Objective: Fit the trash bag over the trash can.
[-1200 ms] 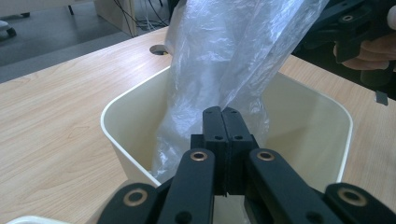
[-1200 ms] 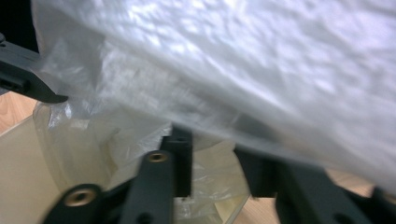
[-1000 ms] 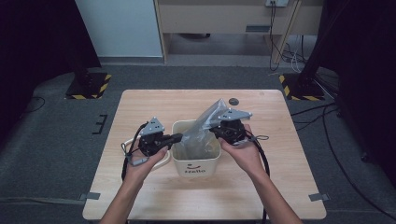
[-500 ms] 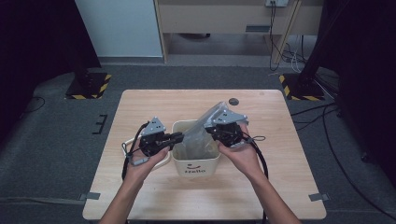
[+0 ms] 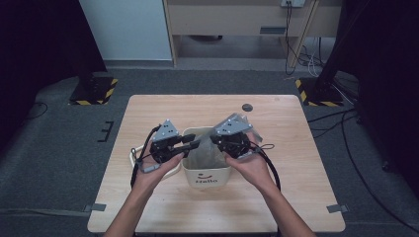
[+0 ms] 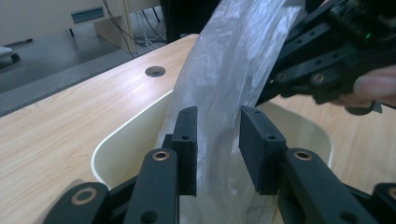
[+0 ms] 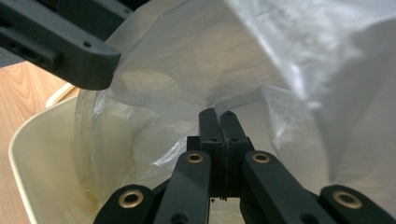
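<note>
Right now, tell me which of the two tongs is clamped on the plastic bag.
The right tongs: their jaws are pressed shut on the plastic bag. The left tongs have just been opening, a gap showing beside the film.

My left gripper (image 5: pixel 190 146), matt black with brass-coloured pivot rings and a grey three-cornered top plate; my right gripper (image 5: pixel 217 139), the same black and grey. Between them, the thin translucent plastic bag (image 6: pixel 219 84), milky white with pale glossy highlights along its creases. Beneath it, the cream plastic bin (image 5: pixel 206 174), with a dark smile mark and the word "Hello" printed on its front wall. All on the light wooden table (image 5: pixel 286 197), pale tan with a fine straight grain and one dark round grommet (image 5: pixel 247 107). Around it, dark grey carpet floor (image 5: pixel 59 163); two black stand bases (image 5: pixel 91 89) edged in yellow-and-black hazard stripes.
</note>
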### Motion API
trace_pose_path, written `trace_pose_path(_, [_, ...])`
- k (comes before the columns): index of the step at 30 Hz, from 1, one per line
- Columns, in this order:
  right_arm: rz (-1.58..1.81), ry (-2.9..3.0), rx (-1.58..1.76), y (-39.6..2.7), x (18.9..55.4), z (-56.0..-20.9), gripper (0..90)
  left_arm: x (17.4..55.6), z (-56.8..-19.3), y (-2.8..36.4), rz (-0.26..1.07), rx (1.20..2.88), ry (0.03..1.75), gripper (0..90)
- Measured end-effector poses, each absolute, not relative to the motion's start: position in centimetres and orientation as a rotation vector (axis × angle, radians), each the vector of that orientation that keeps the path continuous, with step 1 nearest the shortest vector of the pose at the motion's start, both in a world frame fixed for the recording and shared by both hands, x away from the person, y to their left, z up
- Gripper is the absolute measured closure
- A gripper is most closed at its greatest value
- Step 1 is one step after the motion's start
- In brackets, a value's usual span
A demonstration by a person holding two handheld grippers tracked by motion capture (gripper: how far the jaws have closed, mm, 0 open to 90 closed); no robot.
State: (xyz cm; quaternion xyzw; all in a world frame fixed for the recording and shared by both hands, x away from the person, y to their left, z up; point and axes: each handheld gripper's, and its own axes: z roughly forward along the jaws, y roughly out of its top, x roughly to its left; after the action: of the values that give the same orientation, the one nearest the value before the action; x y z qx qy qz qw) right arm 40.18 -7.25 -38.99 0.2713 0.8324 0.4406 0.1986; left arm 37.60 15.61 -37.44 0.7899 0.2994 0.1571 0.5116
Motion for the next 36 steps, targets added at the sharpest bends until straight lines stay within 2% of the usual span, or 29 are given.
trace_pose_path(12, [1.210,2.370,0.722,-6.3,39.8,-39.5,90.0,37.7,-36.4,15.3,0.401,1.899,0.695,76.1])
trace_pose_path(21, [1.203,2.408,0.680,-5.6,39.5,-39.9,90.0,38.3,-36.0,15.4,0.415,1.900,0.708,75.1])
trace_pose_path(23, [1.205,2.413,0.671,-5.4,39.4,-40.0,90.0,38.4,-36.1,15.5,0.418,1.903,0.706,77.9])
trace_pose_path(27, [1.212,2.413,0.667,-5.4,39.2,-40.0,90.0,38.8,-36.2,15.8,0.406,1.919,0.706,90.0])
trace_pose_path(36, [1.254,2.379,0.684,-6.9,38.7,-39.7,90.0,39.5,-36.7,16.7,0.466,1.927,0.790,90.0])
